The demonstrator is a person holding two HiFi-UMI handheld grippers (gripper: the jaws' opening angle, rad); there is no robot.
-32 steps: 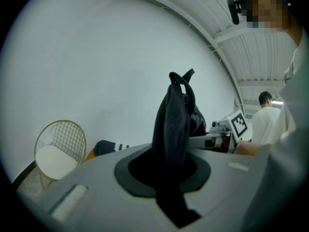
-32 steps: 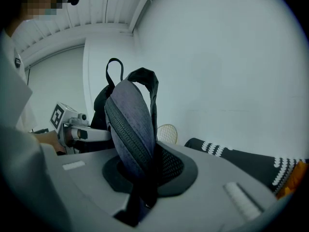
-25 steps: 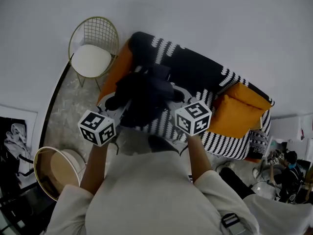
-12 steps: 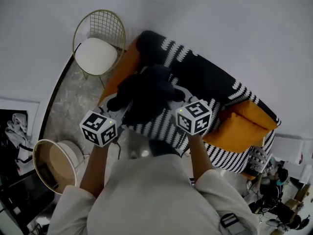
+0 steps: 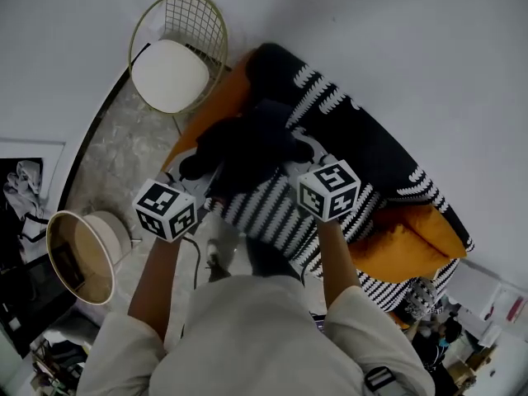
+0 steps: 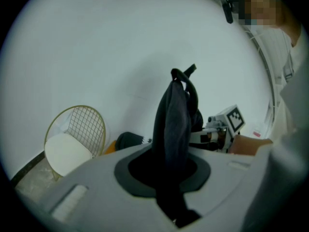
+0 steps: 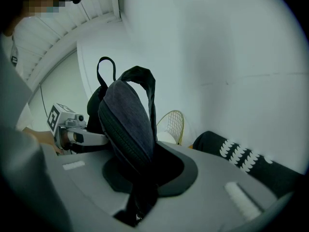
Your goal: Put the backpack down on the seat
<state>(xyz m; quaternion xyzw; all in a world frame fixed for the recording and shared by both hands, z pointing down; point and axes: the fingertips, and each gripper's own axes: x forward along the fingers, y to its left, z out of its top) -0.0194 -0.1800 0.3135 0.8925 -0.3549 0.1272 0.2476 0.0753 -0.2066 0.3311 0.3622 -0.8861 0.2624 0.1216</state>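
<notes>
- L claw point(image 5: 205, 181): jaws nearly together, pinching a fold of dark backpack point(image 5: 247, 143) fabric. In the left gripper view the fabric runs straight up out of them.
- R claw point(image 5: 290, 162): same, clamped on the bag's other side. In the right gripper view a padded edge w/ zip rises from the jaws.
- Backpack: navy/blk, carry loop on top, held btwn both claws over the striped sofa seat point(image 5: 272, 213), at the end nearest the wire chair. Can't tell if its bottom touches the seat.
- Sofa: orange, under a blk-and-white patterned throw point(image 5: 346, 130). Orange cushion point(image 5: 404, 238) lies at the far end, well apart from the bag.
- Gold wire chair point(image 5: 169, 73) w/ white seat pad stands just beside the sofa, on a marble-look floor point(image 5: 115, 155).
</notes>
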